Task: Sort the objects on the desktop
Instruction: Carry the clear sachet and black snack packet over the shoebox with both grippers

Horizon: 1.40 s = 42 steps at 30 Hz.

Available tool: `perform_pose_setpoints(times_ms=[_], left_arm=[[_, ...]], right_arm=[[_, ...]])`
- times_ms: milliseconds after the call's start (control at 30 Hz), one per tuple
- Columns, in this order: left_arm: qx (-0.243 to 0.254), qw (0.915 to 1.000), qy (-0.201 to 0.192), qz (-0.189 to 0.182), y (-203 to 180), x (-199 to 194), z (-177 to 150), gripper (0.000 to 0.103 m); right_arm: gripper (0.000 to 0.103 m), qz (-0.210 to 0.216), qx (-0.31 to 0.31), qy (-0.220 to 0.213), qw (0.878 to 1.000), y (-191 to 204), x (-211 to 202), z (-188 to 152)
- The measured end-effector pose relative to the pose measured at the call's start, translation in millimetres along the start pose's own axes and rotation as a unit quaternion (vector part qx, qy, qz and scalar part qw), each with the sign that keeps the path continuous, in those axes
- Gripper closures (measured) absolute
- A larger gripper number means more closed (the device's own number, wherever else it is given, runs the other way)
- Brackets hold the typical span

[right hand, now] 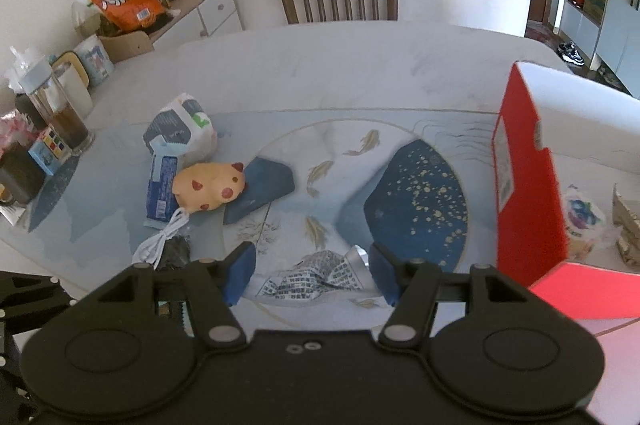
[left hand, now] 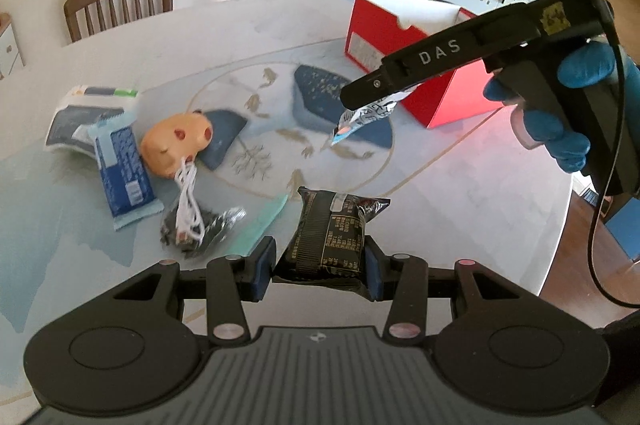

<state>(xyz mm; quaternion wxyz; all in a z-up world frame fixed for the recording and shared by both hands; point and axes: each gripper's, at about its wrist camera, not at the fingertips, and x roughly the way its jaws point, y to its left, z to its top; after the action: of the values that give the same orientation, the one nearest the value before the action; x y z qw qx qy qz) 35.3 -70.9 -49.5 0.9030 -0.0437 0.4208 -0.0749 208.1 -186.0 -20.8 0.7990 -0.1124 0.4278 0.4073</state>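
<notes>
Pads of the left gripper point(left hand: 319, 267) press both sides of a dark snack packet point(left hand: 331, 239), which stands up between them, lifted off the table point(left hand: 224, 37). Just beyond and to its left lie a teal strip point(left hand: 265, 228), a white cable point(left hand: 187, 203) over a small dark packet point(left hand: 218, 229), then a pig toy point(left hand: 176, 141) and a blue wrapper point(left hand: 123, 177). Ahead to the right, the right gripper point(right hand: 312, 273) holds a silvery printed packet point(right hand: 320, 275) spanning its blue pads, in the air. A red box point(right hand: 524, 185) stands just right of that gripper.
</notes>
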Motion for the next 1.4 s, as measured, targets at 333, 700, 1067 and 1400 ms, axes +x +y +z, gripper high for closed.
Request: perform_pose_setpoints(times_ms=[333,700,1067,1400], left_arm=[[0.003,0.9998,-0.021,0.0,-14,-4,24,0.059],[0.012,0.999,-0.043,0.003,-36,-1,51,0.059],[0.03,0.9977,-0.061,0.004,-63,10,87,0.059],[0.044,0.9967,-0.067,-0.001,-99,38,126,0.059]], right_arm=[[0.041,0.013,0.01,-0.021,1.0,-14,-28,10],[0.041,0.016,0.014,-0.045,0.999,-39,-58,20],[0.041,0.014,0.007,-0.068,0.998,-78,-82,35],[0.041,0.005,0.009,-0.079,0.997,-128,-97,47]])
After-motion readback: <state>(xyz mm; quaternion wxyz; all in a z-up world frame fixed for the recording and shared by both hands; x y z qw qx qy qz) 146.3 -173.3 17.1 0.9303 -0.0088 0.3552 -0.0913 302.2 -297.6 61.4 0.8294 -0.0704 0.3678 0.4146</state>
